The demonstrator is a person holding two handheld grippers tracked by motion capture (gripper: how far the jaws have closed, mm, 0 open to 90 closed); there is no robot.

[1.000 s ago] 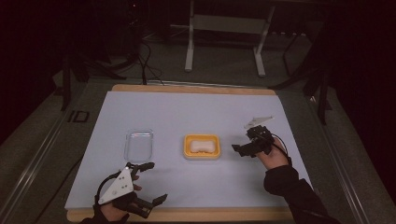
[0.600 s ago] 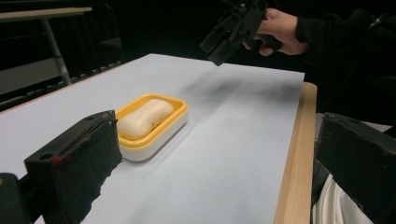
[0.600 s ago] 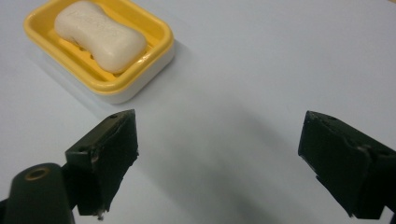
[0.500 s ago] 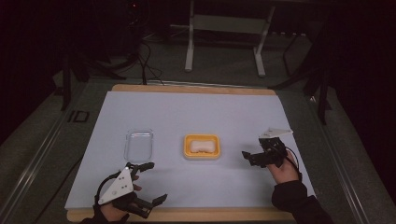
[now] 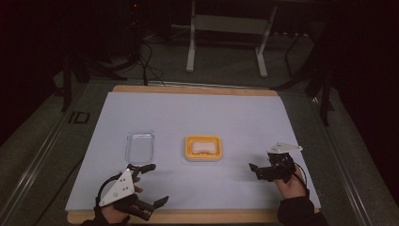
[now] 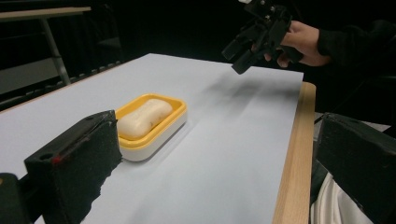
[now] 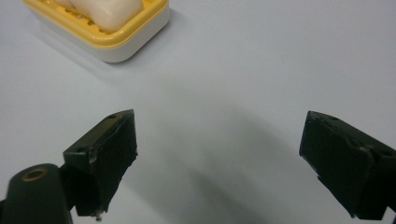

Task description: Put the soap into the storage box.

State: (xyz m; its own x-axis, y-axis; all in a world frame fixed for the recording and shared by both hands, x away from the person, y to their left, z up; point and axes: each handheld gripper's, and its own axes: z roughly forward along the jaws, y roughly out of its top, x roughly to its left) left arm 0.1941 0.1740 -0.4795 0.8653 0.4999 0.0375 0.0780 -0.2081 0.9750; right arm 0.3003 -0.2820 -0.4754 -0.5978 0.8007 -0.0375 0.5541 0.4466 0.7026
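Note:
A yellow soap dish (image 5: pixel 203 154) with a pale bar of soap (image 5: pixel 203 146) in it sits mid-table. To its left lies a clear plastic lid (image 5: pixel 139 146). My left gripper (image 5: pixel 157 183) is open near the front left edge, empty; in its own view the dish (image 6: pixel 161 123) and soap (image 6: pixel 141 118) lie ahead between its wide jaws (image 6: pixel 215 163). My right gripper (image 5: pixel 255 172) is open and empty, right of the dish and a little above the table. Its own view has the dish (image 7: pixel 126 39) at top left beyond its jaws (image 7: pixel 224 163). The left gripper view also catches the right gripper (image 6: pixel 240 51).
A white sheet (image 5: pixel 197 117) covers the table, with a wooden edge (image 5: pixel 188 216) along the front. Metal stand legs (image 5: pixel 190 52) and cables (image 5: pixel 146 61) are on the dark floor beyond the far edge.
My right gripper has drawn back from beside the dish toward the front right of the table. The left gripper has stayed put.

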